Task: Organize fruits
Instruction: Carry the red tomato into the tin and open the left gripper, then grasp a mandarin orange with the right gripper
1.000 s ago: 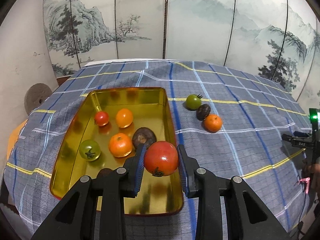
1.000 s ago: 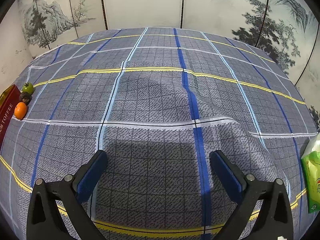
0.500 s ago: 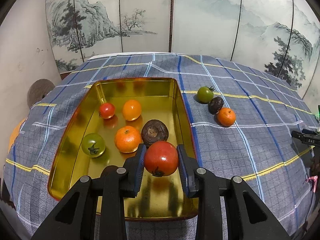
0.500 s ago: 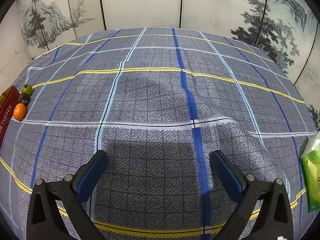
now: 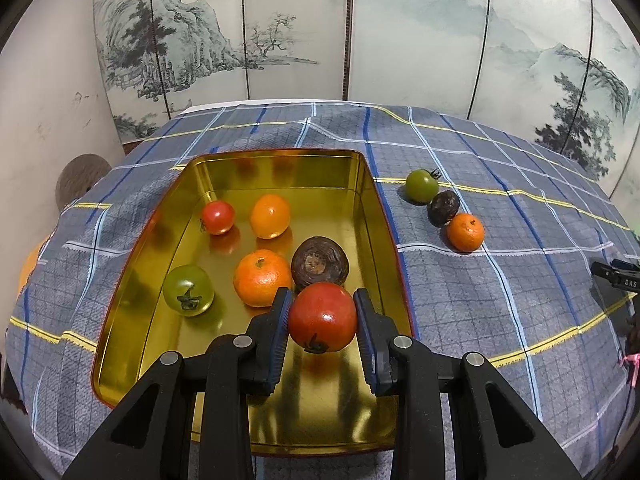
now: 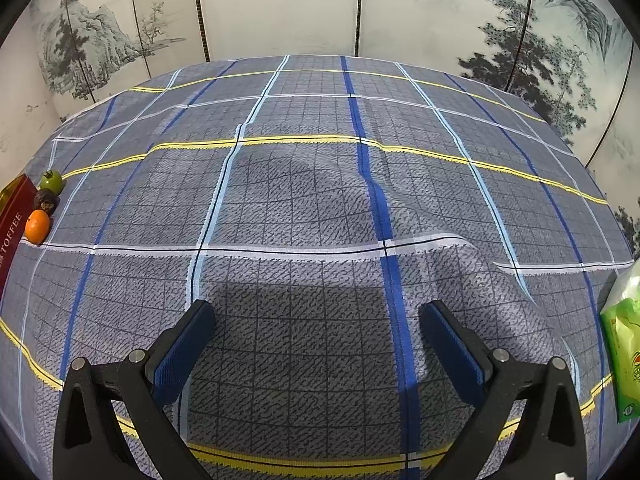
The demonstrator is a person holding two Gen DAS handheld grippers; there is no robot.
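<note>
I see the gold tin (image 5: 372,208) under and ahead of my left fingers. It is long, and its long side runs straight away from them. Inside, ahead of the fingertips, sit two oranges (image 5: 262,278), a brown wrinkly fruit (image 5: 320,266), a green tomato (image 5: 188,290) and a small red tomato (image 5: 217,217). My left gripper (image 5: 322,317) pinches a big red tomato (image 5: 322,317), round and shiny, stem end pointing down toward me. Off to the right of the fingers, a green tomato, a dark fruit and a little orange (image 5: 465,232) lie in a row on the checked cloth (image 6: 304,208). My right gripper (image 6: 316,332) has its fingers spread wide, with only cloth between them.
</note>
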